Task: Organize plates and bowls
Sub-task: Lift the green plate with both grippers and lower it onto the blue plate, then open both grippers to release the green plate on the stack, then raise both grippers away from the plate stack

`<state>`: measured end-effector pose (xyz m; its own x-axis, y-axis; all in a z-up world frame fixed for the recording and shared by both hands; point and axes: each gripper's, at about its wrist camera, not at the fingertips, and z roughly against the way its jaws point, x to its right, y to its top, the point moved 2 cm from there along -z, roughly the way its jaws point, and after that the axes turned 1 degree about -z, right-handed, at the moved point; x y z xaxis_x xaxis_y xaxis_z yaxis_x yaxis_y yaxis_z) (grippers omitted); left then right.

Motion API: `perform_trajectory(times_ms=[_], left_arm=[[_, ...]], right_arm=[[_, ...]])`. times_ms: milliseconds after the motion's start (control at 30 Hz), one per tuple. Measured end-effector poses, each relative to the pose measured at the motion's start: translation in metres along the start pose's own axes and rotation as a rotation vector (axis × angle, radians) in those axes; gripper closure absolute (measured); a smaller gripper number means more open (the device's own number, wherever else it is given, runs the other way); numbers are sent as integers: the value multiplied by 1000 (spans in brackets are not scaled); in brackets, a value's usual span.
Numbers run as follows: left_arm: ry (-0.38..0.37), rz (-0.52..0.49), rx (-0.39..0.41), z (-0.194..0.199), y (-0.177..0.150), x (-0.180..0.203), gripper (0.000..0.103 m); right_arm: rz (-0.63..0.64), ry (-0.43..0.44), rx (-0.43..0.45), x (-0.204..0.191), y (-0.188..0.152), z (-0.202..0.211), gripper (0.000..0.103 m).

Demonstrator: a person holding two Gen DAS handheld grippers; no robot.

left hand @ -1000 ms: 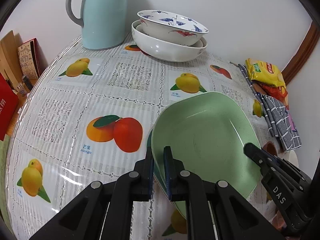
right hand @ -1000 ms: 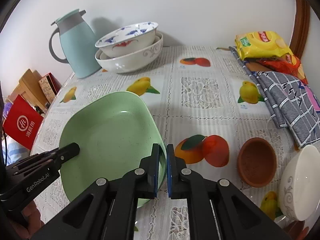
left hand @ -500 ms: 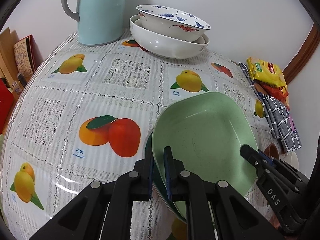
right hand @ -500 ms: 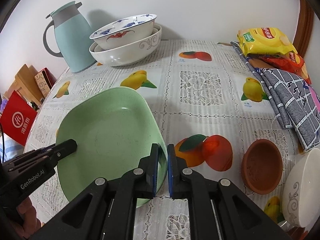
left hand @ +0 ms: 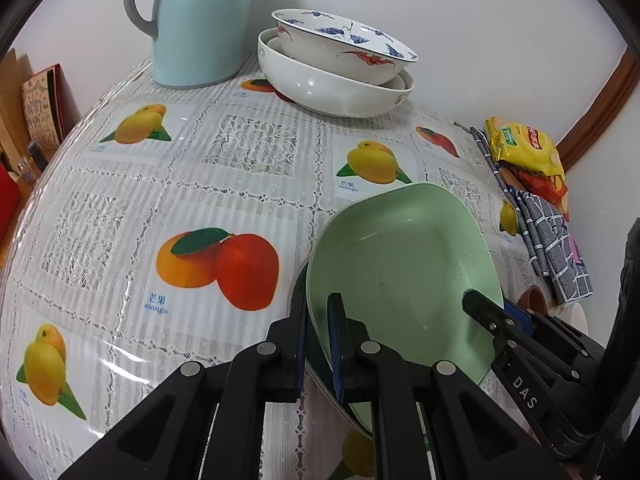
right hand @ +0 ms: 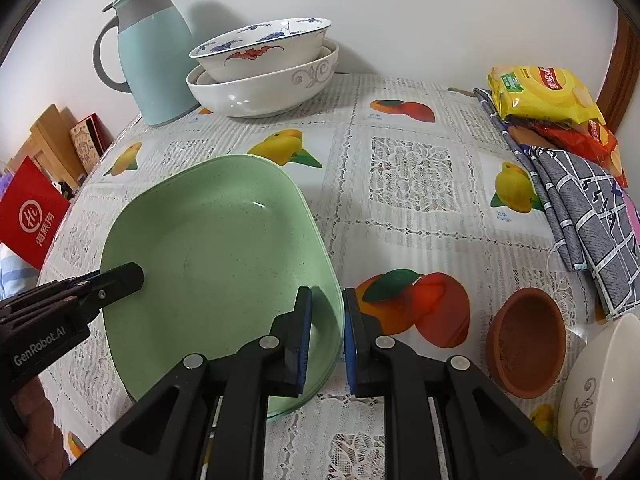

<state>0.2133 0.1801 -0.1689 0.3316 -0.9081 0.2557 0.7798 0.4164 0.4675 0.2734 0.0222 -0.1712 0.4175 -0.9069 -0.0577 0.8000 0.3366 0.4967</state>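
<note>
A light green plate [left hand: 404, 268] [right hand: 216, 252] is held between both grippers over the fruit-print tablecloth, on top of a darker plate whose edge shows beneath it [left hand: 298, 292]. My left gripper [left hand: 318, 344] is shut on the plate's near-left rim. My right gripper [right hand: 326, 336] straddles the plate's right rim with a small gap at the pads. A blue-patterned bowl [left hand: 340, 46] [right hand: 264, 46] is nested in a white bowl [left hand: 332, 88] [right hand: 264, 88] at the back.
A pale blue jug [right hand: 154, 54] stands at the back left. A small terracotta bowl [right hand: 526, 340] and a white bowl [right hand: 600, 392] lie at the right. A folded checked cloth [right hand: 580, 208] and snack packets [right hand: 544, 96] are at the far right.
Both grippers have moved forward with the green plate toward the stacked bowls. The right gripper's pads have parted slightly at the rim.
</note>
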Motion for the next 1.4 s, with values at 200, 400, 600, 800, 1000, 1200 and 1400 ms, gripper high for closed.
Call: perform_trajectory(times_ms=[200, 400, 600, 800, 1000, 1200, 1400], left_arm=[[-45, -17, -26, 3, -5, 5, 78], [-51, -42, -13, 12, -9, 12, 66], [-53, -65, -10, 19, -14, 14, 53], [-33, -71, -11, 27, -18, 12, 46], [-25, -79, -8, 36, -26, 12, 46], [-22, -86, 2, 49, -34, 16, 46], [5, -99, 25, 60, -42, 19, 46]], right_arm=[[2, -12, 1, -1, 2, 3, 86], [-9, -16, 12, 1, 1, 11, 62], [-16, -14, 24, 2, -4, 19, 58], [-4, -31, 27, -2, -13, 24, 58], [9, -53, 24, -3, -21, 33, 58], [-6, -50, 35, 1, -30, 49, 58], [-32, -27, 48, 3, -40, 68, 55]])
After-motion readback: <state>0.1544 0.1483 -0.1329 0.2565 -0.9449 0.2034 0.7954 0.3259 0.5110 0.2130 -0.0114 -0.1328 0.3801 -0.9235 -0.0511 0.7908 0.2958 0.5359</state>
